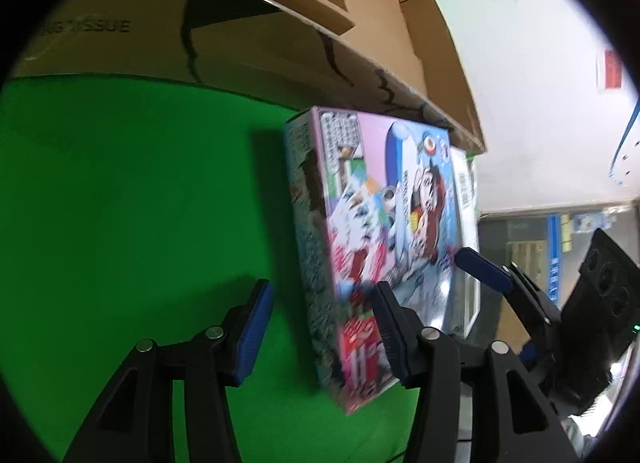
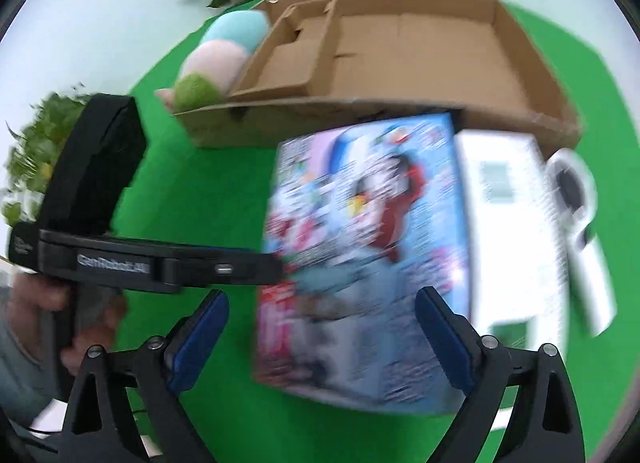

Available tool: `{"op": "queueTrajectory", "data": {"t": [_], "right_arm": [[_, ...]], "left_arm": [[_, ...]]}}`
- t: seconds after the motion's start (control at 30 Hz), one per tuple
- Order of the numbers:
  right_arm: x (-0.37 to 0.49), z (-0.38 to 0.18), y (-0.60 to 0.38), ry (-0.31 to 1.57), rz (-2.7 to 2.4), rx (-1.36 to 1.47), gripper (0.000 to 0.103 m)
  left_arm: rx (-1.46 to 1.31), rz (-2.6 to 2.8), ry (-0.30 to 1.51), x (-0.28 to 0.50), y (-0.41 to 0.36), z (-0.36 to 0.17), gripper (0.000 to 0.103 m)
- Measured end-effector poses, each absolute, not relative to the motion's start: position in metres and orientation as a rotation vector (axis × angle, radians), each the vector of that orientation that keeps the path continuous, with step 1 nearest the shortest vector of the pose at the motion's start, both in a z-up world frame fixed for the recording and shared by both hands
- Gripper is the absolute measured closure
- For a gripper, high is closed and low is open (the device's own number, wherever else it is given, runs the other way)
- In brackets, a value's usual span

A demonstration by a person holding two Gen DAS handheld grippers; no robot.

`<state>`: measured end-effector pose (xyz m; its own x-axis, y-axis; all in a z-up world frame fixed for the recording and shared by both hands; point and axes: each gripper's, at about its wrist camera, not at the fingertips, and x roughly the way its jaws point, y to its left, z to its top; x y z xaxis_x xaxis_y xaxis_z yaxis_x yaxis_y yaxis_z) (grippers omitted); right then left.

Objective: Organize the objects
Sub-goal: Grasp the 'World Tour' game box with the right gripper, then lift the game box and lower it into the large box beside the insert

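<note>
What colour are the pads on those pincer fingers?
Blue pads on black fingers, clearest in the right wrist view.

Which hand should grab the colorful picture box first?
Probably right. The right gripper hangs open over the colorful box, its fingers spanning much of it. The left gripper sits off its edge, mostly over the green cloth.

We see a colourful printed game box (image 2: 360, 247) of glossy card; a brown tray-like box (image 2: 400, 51) of matt corrugated cardboard; a green table cover (image 1: 120, 183) of smooth matt cloth; a pastel plush toy (image 2: 216, 63), soft and fuzzy; a slim white box (image 2: 508, 223) of smooth card.
</note>
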<state>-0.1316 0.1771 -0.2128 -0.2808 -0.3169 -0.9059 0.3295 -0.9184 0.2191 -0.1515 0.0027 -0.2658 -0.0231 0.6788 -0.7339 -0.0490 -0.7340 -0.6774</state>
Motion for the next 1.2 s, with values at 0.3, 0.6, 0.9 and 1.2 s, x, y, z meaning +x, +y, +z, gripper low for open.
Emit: {"op": "queueTrajectory", "data": {"t": [0.3,0.6,0.9,1.2], "right_arm": [[-0.148,-0.228,0.189,0.078,-2.139,1.576,0.004],[-0.129,-0.24,0.177,-0.095,-2.101,1.686,0.008],[-0.135,-0.262,0.18,-0.155,-2.128,1.799,0.021],[-0.122,-0.233,0.169,-0.112,-2.272,1.744,0.024]], "left_arm": [[-1.701,1.78,-0.707,-0.153,0.018,-0.273,0.044],[-1.748,1.766,-0.641,-0.137,0.001,-0.268,0.044],[-1.736,1.789,-0.544,-0.14,0.011,-0.269,0.043],[-1.63,1.901,-0.448,-0.129,0.024,-0.223,0.043]]}}
